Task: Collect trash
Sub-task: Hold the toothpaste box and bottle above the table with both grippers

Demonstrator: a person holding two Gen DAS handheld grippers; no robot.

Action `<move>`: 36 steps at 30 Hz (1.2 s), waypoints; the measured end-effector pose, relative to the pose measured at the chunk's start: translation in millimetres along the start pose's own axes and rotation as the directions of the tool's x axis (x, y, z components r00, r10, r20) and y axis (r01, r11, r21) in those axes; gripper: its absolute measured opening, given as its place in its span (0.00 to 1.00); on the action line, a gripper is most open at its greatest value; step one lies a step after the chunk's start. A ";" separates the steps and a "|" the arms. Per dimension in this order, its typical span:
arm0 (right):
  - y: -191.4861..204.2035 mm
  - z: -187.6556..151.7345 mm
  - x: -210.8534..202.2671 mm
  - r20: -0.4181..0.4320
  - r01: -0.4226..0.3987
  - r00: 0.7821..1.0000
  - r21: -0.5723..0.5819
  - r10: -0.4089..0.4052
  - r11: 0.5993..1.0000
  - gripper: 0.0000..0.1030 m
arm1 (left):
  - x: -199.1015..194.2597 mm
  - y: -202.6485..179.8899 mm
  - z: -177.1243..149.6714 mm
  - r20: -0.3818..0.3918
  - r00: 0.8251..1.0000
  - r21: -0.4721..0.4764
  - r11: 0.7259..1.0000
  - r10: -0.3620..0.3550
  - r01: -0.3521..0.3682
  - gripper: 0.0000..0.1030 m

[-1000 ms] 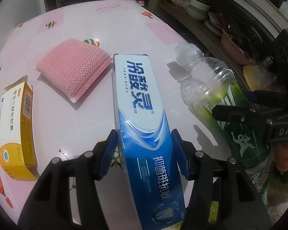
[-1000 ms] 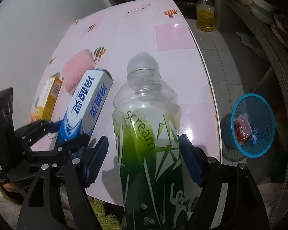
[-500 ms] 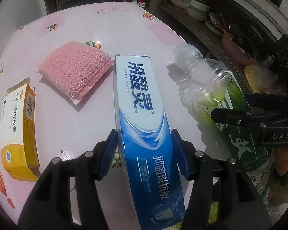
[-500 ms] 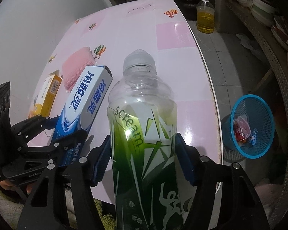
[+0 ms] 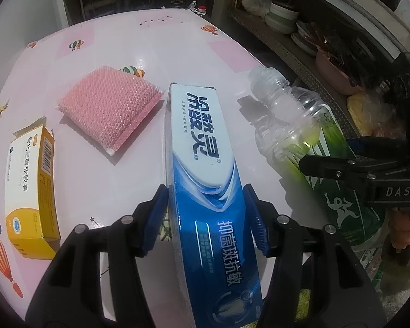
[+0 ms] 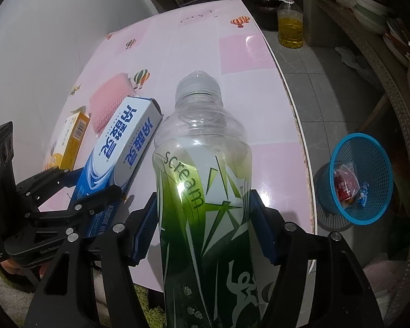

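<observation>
My left gripper (image 5: 207,213) is shut on a blue and white toothpaste box (image 5: 202,136), which slants up from the pink table (image 5: 150,41). To its right, my right gripper (image 6: 202,218) is shut on a clear plastic bottle (image 6: 202,147) with a green "scream" label; both blue pads press its sides. The bottle's capped neck points away over the table. Each view shows the other tool: the right gripper (image 5: 341,164) holding the bottle (image 5: 292,125), and the left gripper (image 6: 76,188) holding the box (image 6: 123,142). A hand holds each handle.
A pink mesh sponge (image 5: 109,106) and a yellow carton (image 5: 27,183) lie on the table to the left. On the floor right of the table edge stands a blue mesh basket (image 6: 339,147) with wrappers inside. An oil bottle (image 6: 289,24) and shelves of dishes stand beyond.
The right gripper's jaws have closed from a gap on either side of the bottle onto its sides. The left gripper and the toothpaste box have kept still.
</observation>
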State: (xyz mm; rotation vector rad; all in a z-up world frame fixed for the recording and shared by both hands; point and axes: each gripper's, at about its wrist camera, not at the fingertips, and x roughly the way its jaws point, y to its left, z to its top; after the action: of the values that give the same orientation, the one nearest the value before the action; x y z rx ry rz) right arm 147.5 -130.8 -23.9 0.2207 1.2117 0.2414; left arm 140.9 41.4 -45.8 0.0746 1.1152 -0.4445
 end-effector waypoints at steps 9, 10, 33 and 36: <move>-0.8 -0.5 -0.6 0.002 -0.001 1.000 0.000 0.001 1.000 0.61 | -3.5 -1.8 -1.1 0.013 1.000 -0.001 1.000 -0.001 0.001 0.51; -1.2 -0.5 -0.7 0.001 -0.002 1.000 0.000 0.002 1.000 0.61 | -4.0 -1.9 -1.6 0.014 1.000 -0.001 1.000 -0.001 0.001 0.51; -1.1 3.3 -6.4 0.022 -0.003 1.000 0.005 0.002 1.000 0.61 | -20.9 -7.6 -4.5 0.072 0.997 -0.007 1.000 0.012 -0.012 0.51; -1.2 2.3 -7.3 0.026 -0.003 1.000 0.006 0.002 1.000 0.61 | -23.2 -7.4 -4.3 0.078 0.997 -0.009 1.000 0.012 -0.012 0.51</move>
State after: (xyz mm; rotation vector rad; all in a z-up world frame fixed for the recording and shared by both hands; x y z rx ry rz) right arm 147.4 -134.2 -17.0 0.2296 1.1868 0.2367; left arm 126.0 43.0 -26.2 0.0561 1.0389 -0.4287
